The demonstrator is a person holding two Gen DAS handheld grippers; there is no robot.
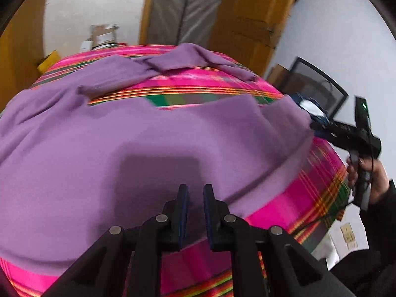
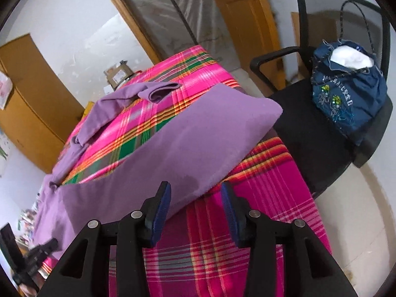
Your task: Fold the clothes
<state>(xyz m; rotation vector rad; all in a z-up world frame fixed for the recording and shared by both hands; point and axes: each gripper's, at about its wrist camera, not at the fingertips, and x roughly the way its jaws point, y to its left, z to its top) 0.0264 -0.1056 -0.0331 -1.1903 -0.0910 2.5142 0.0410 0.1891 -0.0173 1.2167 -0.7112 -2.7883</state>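
Note:
A purple garment [image 1: 148, 148] lies spread on a table covered with a pink plaid cloth [image 1: 309, 198]; its sleeves lie folded at the far side. It also shows in the right wrist view [image 2: 173, 143], with a folded corner at the table's right edge. My left gripper [image 1: 196, 190] hovers over the garment's near hem, jaws slightly apart and empty. My right gripper [image 2: 195, 188] is open and empty, just in front of the garment's near edge. The right gripper also shows in the left wrist view [image 1: 314, 125] at the garment's right corner.
A black office chair [image 2: 309, 133] with a blue bag [image 2: 346, 99] stands right of the table. A wooden door [image 2: 247, 24] and a plastic-covered doorway are behind. A wooden cabinet [image 2: 32, 99] stands at the left. Boxes [image 1: 101, 37] sit beyond the table's far end.

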